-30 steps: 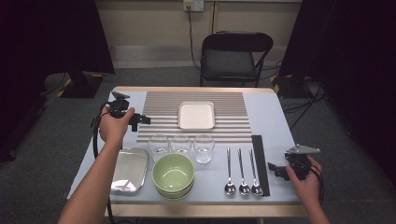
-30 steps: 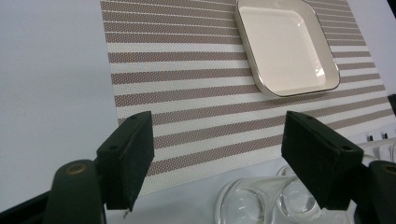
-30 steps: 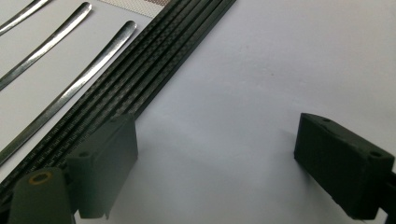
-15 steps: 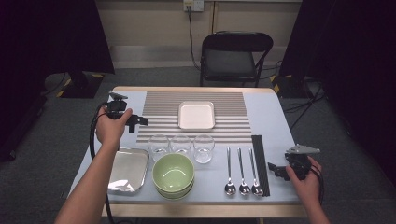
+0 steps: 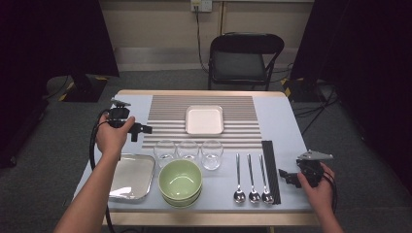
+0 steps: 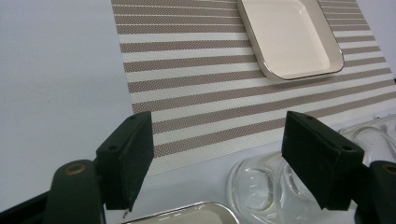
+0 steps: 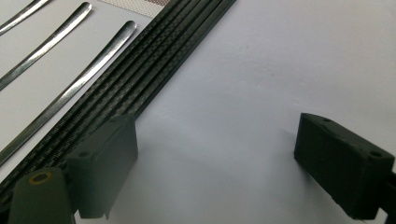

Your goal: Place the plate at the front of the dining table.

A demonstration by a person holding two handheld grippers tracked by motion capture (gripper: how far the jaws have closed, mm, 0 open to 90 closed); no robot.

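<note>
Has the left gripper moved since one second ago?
Yes. The left gripper has shifted slightly toward the table's far edge, away from the metal tray.

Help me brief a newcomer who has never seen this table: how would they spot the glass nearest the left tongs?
Start at the striped placemat in the middle of the table. Along its near edge stand three clear glasses in a row, just beyond the green bowl. The one meant is the leftmost glass, the one closest to the metal tray and to the left tongs.

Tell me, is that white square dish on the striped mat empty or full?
Empty. The white square dish shows a bare, clean inside in the high view and left gripper view, sitting flat on the striped mat.
</note>
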